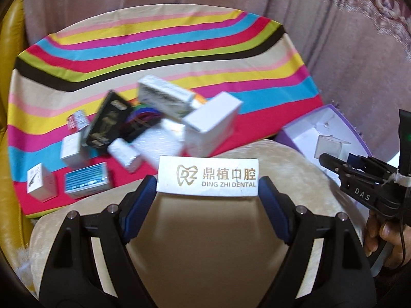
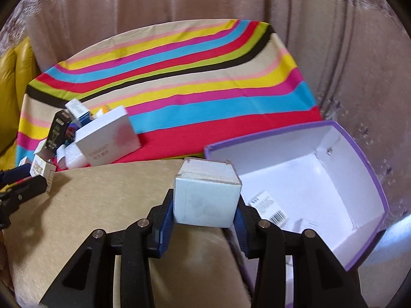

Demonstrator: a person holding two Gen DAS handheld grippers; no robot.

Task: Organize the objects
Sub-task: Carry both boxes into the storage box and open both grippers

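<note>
My left gripper is shut on a flat white "Ding Zhi Dental" box, held above a beige cushion. My right gripper is shut on a small pale cube box, held just left of an open purple-edged white box. The right gripper shows at the right of the left wrist view, over the purple box. A pile of small boxes lies on the striped cloth; it shows at the left of the right wrist view.
A mauve curtain hangs behind the table. A yellow leather seat stands at the left. A barcode label lies inside the purple box. The far part of the striped cloth holds nothing.
</note>
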